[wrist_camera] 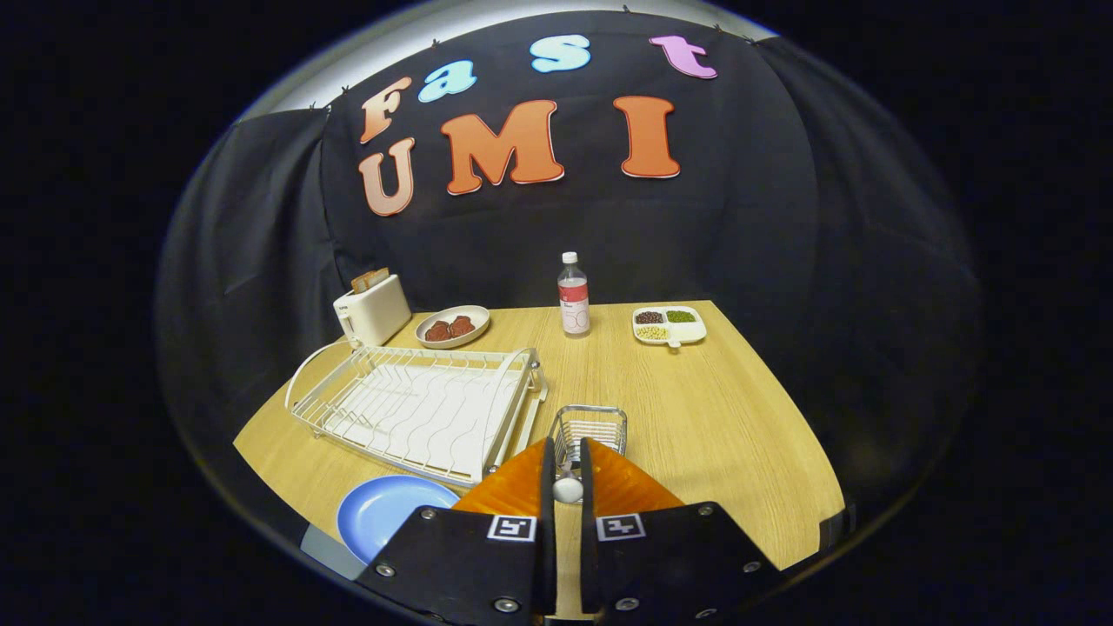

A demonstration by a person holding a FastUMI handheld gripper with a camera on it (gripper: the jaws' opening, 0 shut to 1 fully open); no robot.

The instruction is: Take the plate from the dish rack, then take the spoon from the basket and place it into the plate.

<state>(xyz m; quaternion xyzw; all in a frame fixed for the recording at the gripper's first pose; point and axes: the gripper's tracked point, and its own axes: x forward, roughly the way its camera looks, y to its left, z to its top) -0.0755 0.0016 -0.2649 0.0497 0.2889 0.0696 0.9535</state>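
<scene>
In the gripper view, the orange two-finger gripper point(567, 465) has its fingers nearly closed, pressing from both sides on the white spoon point(568, 489), just in front of the small wire basket point(590, 429). The round blue plate point(381, 513) lies flat on the light wooden table point(739, 417) at its near edge, beside the white wire dish rack point(417, 409). Along the far edge stand a white toaster point(372, 309), an oval dish of red food point(452, 327), a clear plastic bottle point(573, 296) and a white divided tray of beans point(668, 325).
</scene>
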